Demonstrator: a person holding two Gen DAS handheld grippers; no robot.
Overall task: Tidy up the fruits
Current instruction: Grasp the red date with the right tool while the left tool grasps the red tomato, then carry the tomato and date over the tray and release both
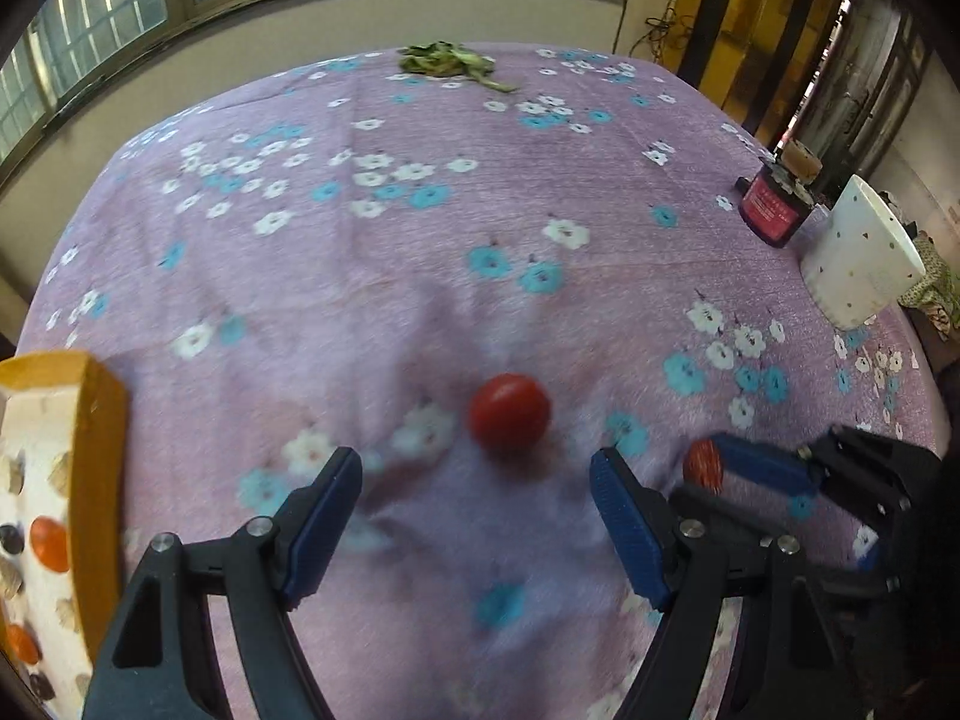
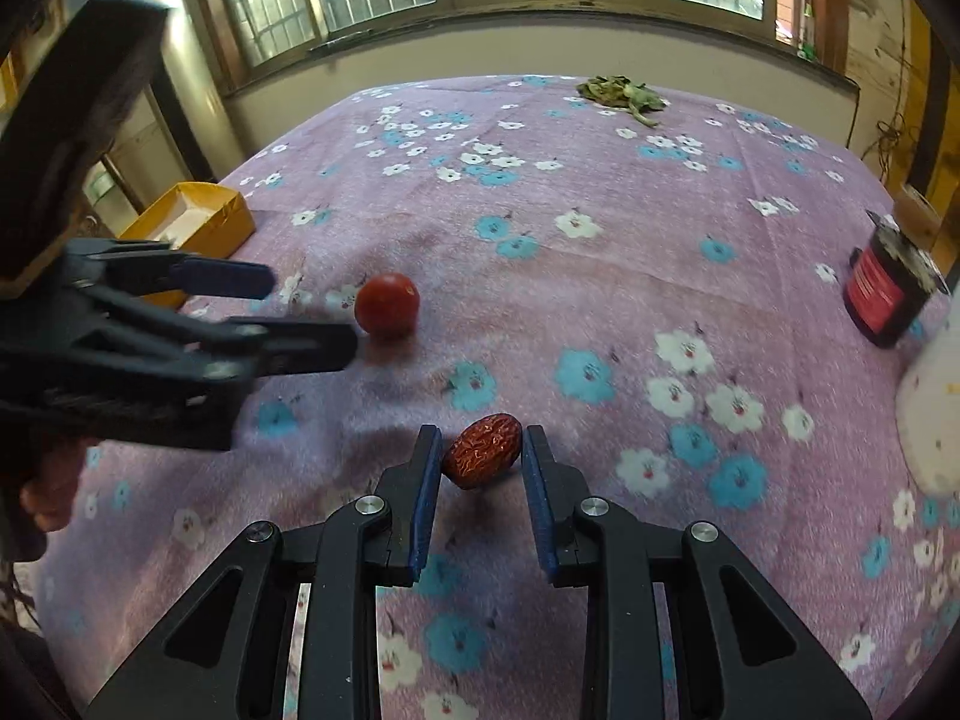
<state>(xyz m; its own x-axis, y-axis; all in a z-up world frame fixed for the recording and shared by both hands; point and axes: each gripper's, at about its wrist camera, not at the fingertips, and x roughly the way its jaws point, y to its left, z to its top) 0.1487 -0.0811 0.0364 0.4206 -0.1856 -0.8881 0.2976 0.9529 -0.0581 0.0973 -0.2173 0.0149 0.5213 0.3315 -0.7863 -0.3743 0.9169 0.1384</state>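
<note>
A round red tomato (image 1: pixel 509 414) lies on the purple floral cloth (image 1: pixel 420 228), just ahead of my left gripper (image 1: pixel 475 471), whose jaws stand wide open and apart from it. In the right wrist view the same tomato (image 2: pixel 387 304) sits right by the tips of the left gripper (image 2: pixel 315 315). My right gripper (image 2: pixel 481 447) is shut on a wrinkled red date (image 2: pixel 483 450), which is pressed between the blue pads just above the cloth. From the left wrist view the date (image 1: pixel 701 468) shows at the tip of the right gripper (image 1: pixel 723 461).
A yellow box (image 1: pixel 96 450) with a patterned inside stands at the left edge, also seen as the yellow box (image 2: pixel 204 222). A white dotted cup (image 1: pixel 858 264) and a dark red jar (image 1: pixel 774 210) stand at the right. Green leaves (image 1: pixel 447 60) lie at the far side.
</note>
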